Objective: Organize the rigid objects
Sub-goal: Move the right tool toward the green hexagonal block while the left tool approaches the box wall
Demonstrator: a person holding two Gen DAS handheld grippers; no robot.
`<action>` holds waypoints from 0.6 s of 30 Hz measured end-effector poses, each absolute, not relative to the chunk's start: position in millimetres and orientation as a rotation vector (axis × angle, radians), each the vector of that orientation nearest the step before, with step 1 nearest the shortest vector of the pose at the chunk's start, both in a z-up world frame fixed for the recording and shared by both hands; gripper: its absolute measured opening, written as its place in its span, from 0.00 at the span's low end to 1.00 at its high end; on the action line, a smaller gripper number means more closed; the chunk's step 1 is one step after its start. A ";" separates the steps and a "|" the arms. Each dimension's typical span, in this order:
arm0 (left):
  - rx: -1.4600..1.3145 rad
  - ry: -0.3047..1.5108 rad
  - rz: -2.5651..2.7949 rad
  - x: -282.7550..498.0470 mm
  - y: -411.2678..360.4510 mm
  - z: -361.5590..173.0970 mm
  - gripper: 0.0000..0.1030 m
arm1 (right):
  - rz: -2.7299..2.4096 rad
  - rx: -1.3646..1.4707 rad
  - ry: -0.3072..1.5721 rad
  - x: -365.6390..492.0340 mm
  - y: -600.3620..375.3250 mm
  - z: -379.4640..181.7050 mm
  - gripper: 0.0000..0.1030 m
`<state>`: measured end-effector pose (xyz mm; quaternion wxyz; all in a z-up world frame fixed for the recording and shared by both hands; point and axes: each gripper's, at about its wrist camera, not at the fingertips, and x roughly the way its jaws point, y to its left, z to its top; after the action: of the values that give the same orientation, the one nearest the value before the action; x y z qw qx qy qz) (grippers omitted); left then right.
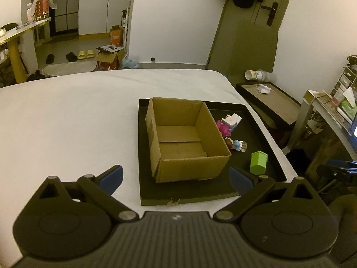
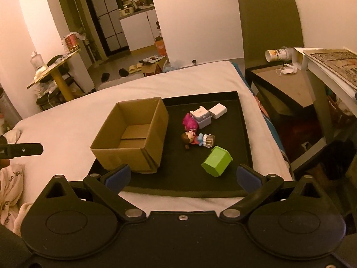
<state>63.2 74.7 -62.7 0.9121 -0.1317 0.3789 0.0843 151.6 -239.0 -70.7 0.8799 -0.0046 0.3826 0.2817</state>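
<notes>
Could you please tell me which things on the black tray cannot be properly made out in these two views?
- Pink toy: left wrist view, largely hidden behind the cardboard box wall.
- White block: right wrist view only; not discernible in the left.
- Doll figure: too small and blurred for detail in both.
- Black tray: near edge covered by the right tongs.
</notes>
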 end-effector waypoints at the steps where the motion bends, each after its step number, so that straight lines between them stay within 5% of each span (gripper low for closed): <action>1: -0.275 0.788 0.178 65.6 77.2 -64.0 0.97 | 0.587 -0.007 0.808 154.6 -238.6 -72.4 0.99; 18: -0.310 0.817 0.210 95.9 101.8 -69.7 0.97 | 0.560 -0.008 0.857 188.2 -222.8 -89.6 0.99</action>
<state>95.9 101.8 -69.7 0.9007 -0.1499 0.3949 0.1013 188.2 -222.8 -89.6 0.8719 -0.0036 0.4099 0.2679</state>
